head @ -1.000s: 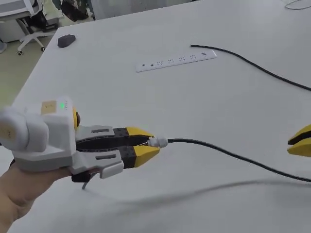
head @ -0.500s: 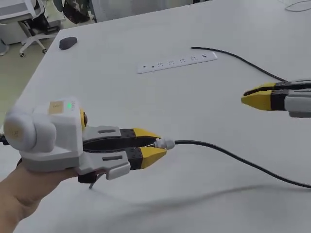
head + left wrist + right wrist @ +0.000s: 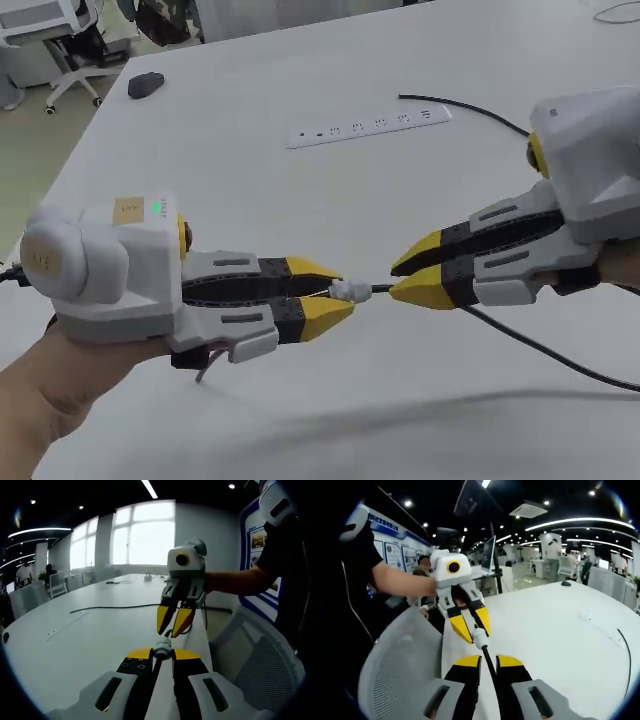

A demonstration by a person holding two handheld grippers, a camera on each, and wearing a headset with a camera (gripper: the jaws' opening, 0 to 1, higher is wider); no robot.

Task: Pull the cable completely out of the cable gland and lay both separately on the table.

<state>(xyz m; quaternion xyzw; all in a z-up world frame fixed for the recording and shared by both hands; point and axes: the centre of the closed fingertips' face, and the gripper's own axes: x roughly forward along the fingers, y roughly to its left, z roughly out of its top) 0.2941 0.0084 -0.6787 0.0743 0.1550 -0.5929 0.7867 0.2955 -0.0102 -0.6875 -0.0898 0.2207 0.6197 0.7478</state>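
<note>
My left gripper [image 3: 345, 290] is shut on the small white cable gland [image 3: 347, 291] and holds it above the white table [image 3: 250, 200]. The black cable [image 3: 540, 350] leaves the gland to the right and sags onto the table. My right gripper [image 3: 397, 281] faces the left one tip to tip, open, with the cable between its jaws just beside the gland. In the right gripper view the cable [image 3: 487, 662] runs up between my jaws to the gland [image 3: 479, 637]. In the left gripper view the gland [image 3: 162, 649] sits between my yellow tips, with the right gripper [image 3: 171, 630] just beyond.
A white power strip [image 3: 370, 127] lies further back with its black cord [image 3: 470, 108] trailing right. A dark mouse [image 3: 146, 84] rests near the table's far left edge. Office chairs [image 3: 60, 40] stand beyond the table, and a mesh chair [image 3: 395, 680] is close by.
My right gripper has come in from the right edge to the cable beside the gland. My left gripper has kept its hold on the gland and shifted slightly right.
</note>
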